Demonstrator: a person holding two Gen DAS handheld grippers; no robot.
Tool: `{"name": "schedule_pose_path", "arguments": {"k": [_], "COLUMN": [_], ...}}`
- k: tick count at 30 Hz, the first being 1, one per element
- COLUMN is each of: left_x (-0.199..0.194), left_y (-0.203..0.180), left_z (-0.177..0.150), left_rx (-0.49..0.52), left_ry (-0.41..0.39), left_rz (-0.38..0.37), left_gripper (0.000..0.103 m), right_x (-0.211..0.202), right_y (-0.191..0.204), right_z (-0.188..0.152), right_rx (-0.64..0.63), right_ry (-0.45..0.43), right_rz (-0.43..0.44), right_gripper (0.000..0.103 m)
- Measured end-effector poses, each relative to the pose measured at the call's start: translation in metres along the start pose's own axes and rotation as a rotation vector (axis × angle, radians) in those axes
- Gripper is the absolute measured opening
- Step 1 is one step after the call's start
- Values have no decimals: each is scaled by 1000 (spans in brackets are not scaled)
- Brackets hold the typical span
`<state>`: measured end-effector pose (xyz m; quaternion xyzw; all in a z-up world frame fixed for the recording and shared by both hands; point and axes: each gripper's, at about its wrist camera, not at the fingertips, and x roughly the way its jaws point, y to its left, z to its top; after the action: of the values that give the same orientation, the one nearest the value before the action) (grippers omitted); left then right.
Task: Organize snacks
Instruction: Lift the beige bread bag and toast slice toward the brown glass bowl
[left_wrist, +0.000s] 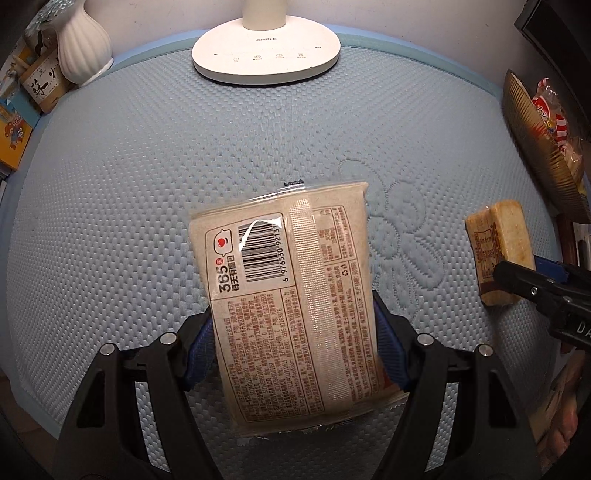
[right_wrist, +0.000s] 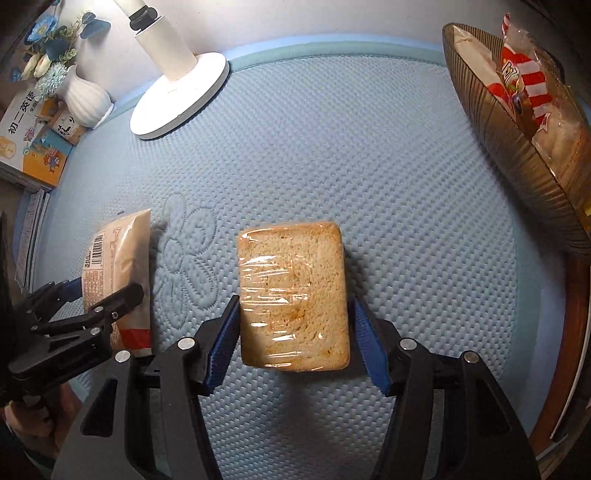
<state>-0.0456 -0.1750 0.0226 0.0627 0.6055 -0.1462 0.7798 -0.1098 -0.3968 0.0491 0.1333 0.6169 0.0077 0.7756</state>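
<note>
Snacks are partly sorted — a few packets are already seen in the brown basket (right_wrist: 517, 155). One bread pack (left_wrist: 291, 314) is clamped in the left gripper (left_wrist: 291, 332); another bread pack (right_wrist: 293, 295) lies on the blue mat (right_wrist: 332, 147) between the right gripper's (right_wrist: 293, 328) parted pads, apparently unheld.

Left gripper (left_wrist: 293, 339), right gripper (right_wrist: 293, 345): black angular arms, silver round rivets, blue ribbed pads (right_wrist: 221, 343) at lower frame.
</note>
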Motion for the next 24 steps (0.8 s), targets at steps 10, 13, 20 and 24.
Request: {"name": "schedule_pose_path", "arguments": {"k": [10,13,20,24], "left_x": [1,-4,-18,-33], "left_y": [-15,-12,-19,-30], "left_z": [-5,-10,-6,1], "left_rx": [-4,-23,-13,4], "left_ry": [-25,-31,-42,-72], "left_rz": [8,3,15,3], "left_gripper": [74,73,73,73], "right_x": [15,18,11,-1], "right_y": [7,18,32,33], "right_z": [4,6,5,7], "right_rx": [2,-54,-111,-110], "right_ry": [20,4,-26,-46], "right_rz": [-39,-102,-120,-107], "right_gripper": [71,58,55,55]}}
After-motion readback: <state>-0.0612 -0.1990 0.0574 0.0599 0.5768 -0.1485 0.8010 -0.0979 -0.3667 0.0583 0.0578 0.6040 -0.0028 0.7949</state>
